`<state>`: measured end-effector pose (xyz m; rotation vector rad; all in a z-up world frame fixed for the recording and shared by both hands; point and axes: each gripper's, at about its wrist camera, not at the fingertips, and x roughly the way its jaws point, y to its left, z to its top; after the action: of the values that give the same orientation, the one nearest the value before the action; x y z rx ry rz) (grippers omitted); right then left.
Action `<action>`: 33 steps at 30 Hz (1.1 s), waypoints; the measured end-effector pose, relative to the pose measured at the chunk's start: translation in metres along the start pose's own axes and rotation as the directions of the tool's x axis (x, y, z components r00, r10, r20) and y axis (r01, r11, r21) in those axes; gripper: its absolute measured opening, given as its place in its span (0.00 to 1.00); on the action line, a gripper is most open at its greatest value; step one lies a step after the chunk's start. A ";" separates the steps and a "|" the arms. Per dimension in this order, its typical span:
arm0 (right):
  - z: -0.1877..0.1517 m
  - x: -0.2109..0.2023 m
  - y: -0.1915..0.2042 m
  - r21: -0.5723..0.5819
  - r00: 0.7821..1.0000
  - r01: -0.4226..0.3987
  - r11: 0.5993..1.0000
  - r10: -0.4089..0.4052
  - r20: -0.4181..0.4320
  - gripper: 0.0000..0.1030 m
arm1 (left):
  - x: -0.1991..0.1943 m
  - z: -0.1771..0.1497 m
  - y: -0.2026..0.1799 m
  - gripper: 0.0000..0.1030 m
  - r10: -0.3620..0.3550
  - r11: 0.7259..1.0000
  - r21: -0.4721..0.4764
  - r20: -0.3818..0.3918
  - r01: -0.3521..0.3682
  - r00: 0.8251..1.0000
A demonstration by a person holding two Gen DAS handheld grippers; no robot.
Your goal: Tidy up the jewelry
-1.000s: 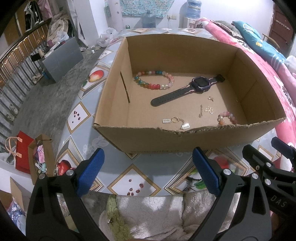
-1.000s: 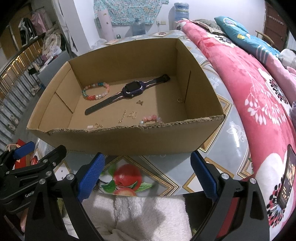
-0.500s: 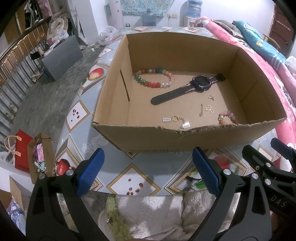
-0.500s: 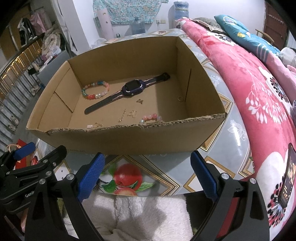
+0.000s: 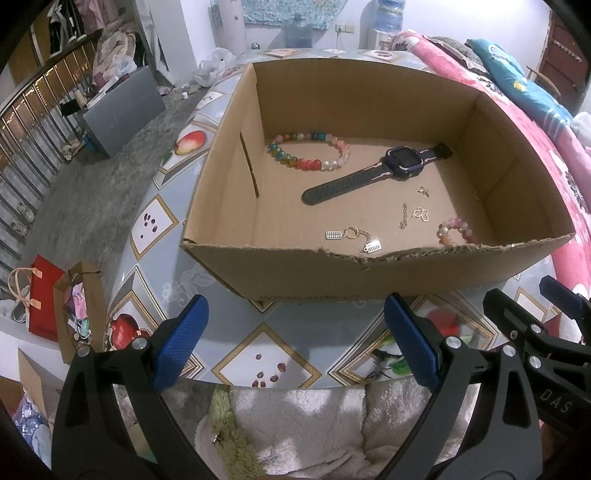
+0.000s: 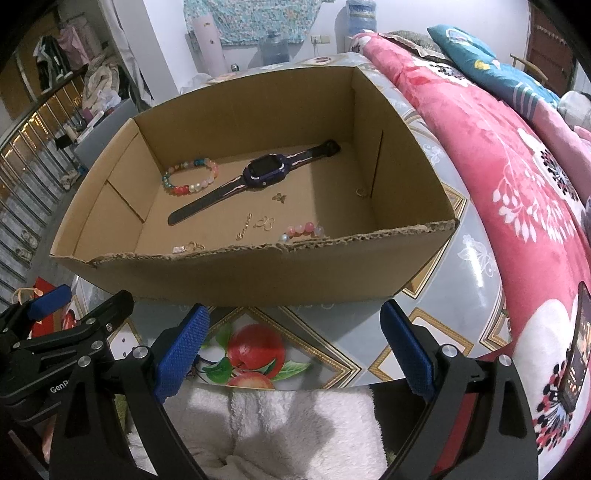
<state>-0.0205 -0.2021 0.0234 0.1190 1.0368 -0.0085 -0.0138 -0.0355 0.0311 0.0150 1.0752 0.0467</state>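
Left wrist view: While the left gripper hangs low in frame, jaws wide, holding nothing, the cardboard box fills centre on the desk.
Box contents: smartwatch, beaded bracelet.
Right wrist view: right gripper jaws wide, touching nothing; smartwatch mid-frame.

You have white walls at the back, with a patterned cloth hanging on them and water bottles standing below. On your left there is a metal railing and a grey floor. The surface wears a grey oilcloth with fruit pictures. On your right lies a bed with a pink flowered blanket and a blue pillow.
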 end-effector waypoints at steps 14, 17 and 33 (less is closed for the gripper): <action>0.000 0.003 -0.001 0.009 1.000 -0.006 1.000 0.006 -0.013 0.89 | 0.001 0.000 0.000 0.89 0.002 1.000 0.000 -0.004 -0.002 1.000; -0.001 0.004 -0.001 0.010 1.000 -0.007 1.000 0.007 -0.014 0.89 | 0.002 -0.001 0.000 0.89 0.003 1.000 0.000 -0.006 -0.003 1.000; 0.000 0.004 -0.002 0.010 1.000 -0.008 1.000 0.008 -0.014 0.89 | 0.002 -0.001 0.001 0.89 0.004 1.000 0.001 -0.006 -0.004 1.000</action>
<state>-0.0186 -0.2034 0.0195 0.1327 1.0503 -0.0060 -0.0138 -0.0345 0.0291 0.0178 1.0817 0.0493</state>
